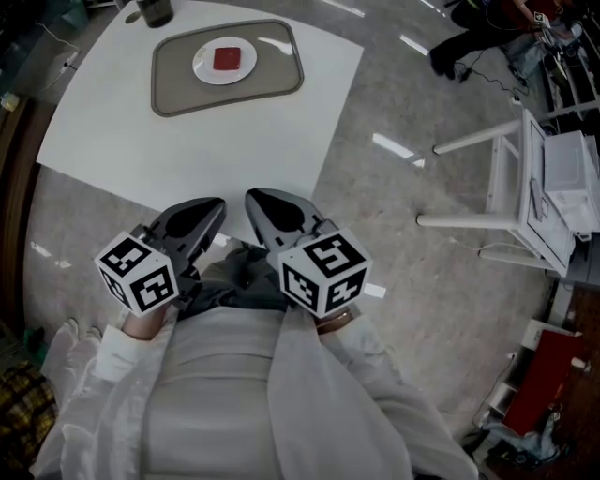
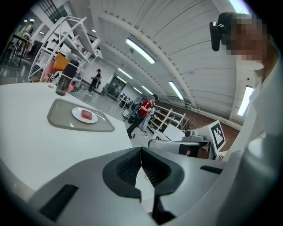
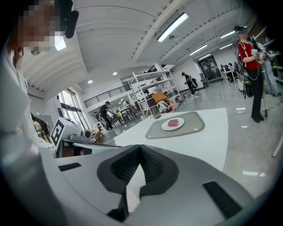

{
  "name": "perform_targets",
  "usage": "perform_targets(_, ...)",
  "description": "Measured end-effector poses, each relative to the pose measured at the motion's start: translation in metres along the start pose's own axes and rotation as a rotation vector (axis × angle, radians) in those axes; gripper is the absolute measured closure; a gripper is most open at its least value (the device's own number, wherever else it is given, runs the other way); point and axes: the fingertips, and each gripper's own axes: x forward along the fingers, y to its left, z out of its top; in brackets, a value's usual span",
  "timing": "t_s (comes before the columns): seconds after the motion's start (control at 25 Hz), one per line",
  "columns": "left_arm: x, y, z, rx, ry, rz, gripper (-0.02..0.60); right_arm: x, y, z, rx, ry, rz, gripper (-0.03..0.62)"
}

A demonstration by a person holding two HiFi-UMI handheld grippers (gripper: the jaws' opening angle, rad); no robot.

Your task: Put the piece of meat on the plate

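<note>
A red piece of meat (image 1: 228, 58) lies on a white plate (image 1: 204, 67), which rests on a grey tray (image 1: 169, 86) at the far side of the white table (image 1: 197, 141). Both grippers are held close to the person's body, off the table's near edge. My left gripper (image 1: 212, 210) is shut with nothing in it. My right gripper (image 1: 257, 202) is also shut and empty. The meat (image 2: 87, 115) on its plate (image 2: 78, 114) appears far off in the left gripper view, and the meat (image 3: 173, 122) likewise in the right gripper view.
A dark cup (image 1: 155, 11) stands at the table's far edge beyond the tray. A white frame rack (image 1: 525, 187) stands on the floor to the right. People stand in the background (image 3: 251, 66).
</note>
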Motion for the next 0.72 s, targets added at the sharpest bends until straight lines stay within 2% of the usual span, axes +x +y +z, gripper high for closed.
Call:
perform_targets(0.36,-0.002,0.003,0.008,0.0,-0.041,0.022,0.572,-0.001,-0.002,0.007,-0.011,0.002,-0.02,0.579)
perform_targets(0.72,-0.006,0.006,0.008,0.017,-0.038,0.036,0.572,0.005,0.001,0.012,-0.02,0.004,-0.012,0.579)
